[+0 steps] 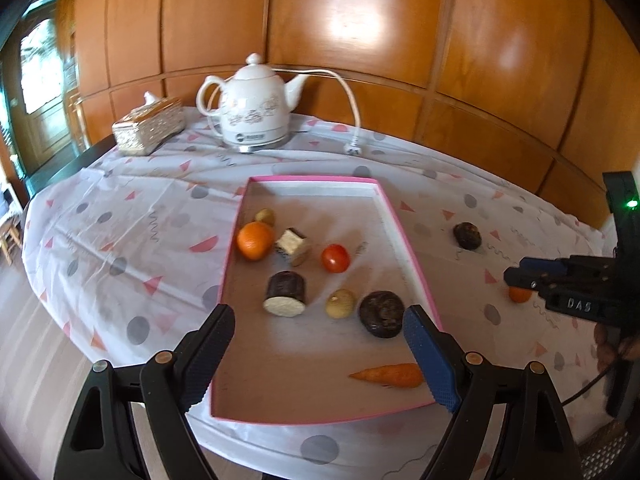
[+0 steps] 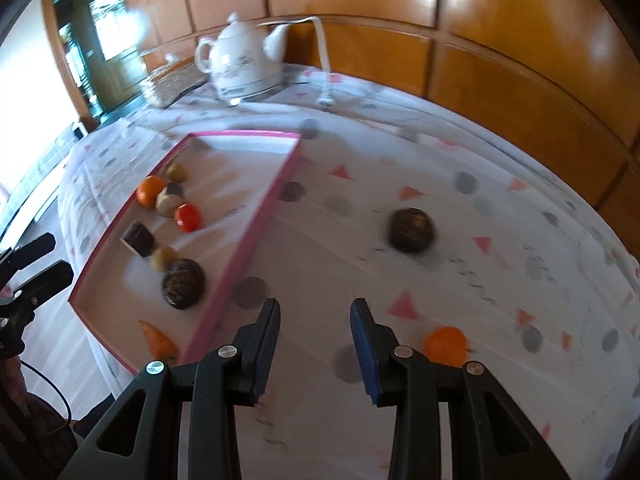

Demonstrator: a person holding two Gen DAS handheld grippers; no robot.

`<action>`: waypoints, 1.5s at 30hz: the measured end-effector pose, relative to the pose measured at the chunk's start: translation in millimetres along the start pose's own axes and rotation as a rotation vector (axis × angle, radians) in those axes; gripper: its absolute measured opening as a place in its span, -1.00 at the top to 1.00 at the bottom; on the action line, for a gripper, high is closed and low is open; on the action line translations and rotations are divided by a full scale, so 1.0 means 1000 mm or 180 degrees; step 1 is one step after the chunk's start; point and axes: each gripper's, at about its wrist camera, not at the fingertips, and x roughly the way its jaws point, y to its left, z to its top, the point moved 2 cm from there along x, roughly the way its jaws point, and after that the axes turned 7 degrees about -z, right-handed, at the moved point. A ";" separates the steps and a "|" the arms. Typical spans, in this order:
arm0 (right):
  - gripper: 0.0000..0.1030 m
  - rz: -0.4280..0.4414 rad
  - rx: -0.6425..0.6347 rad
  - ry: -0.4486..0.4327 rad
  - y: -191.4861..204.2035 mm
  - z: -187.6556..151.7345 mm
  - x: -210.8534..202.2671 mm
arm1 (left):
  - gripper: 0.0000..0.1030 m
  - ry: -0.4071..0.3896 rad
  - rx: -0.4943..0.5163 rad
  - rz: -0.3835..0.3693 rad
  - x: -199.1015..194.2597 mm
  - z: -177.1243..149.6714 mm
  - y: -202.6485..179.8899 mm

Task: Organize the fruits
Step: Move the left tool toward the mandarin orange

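Both tools are seen empty: the left tool (image 1: 320, 354) is spread wide over the pink tray (image 1: 416, 268), the right tool (image 2: 314, 344) parted over the desk (image 2: 500, 288). Held in the tray are an orange (image 1: 255, 240), tomato (image 1: 335, 258) and carrot (image 1: 390, 375). At the tray's 3 o'clock, a dark fruit (image 2: 412, 230) and a second orange (image 2: 446, 345) lie on the desk.

Clothed table (image 1: 120, 216): pink tray (image 1: 394, 220), kettle (image 1: 252, 108), tissue box (image 1: 148, 126).

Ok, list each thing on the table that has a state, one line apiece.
pink tray: lidless, holding eight pieces
carrot: lying in the tray
small orange: outside the tray, on the cloth
dark round fruit: outside the tray
kettle: lid on, unplugged
left hand-held gripper: open, empty
right hand-held gripper: open, empty
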 end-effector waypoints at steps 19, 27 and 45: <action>0.28 -0.0609 0.0606 -0.0011 -0.110 -0.035 -0.039 | -0.68 0.0067 0.0436 -0.0203 0.017 0.009 -0.054; 0.28 -0.0870 0.0872 -0.0026 -0.158 -0.049 -0.059 | -0.68 0.0098 0.0603 -0.0309 0.025 0.013 -0.080; 0.27 -0.1417 0.1595 0.0097 -0.265 -0.097 -0.077 | -0.68 0.0195 0.0818 -0.0383 0.043 0.014 -0.113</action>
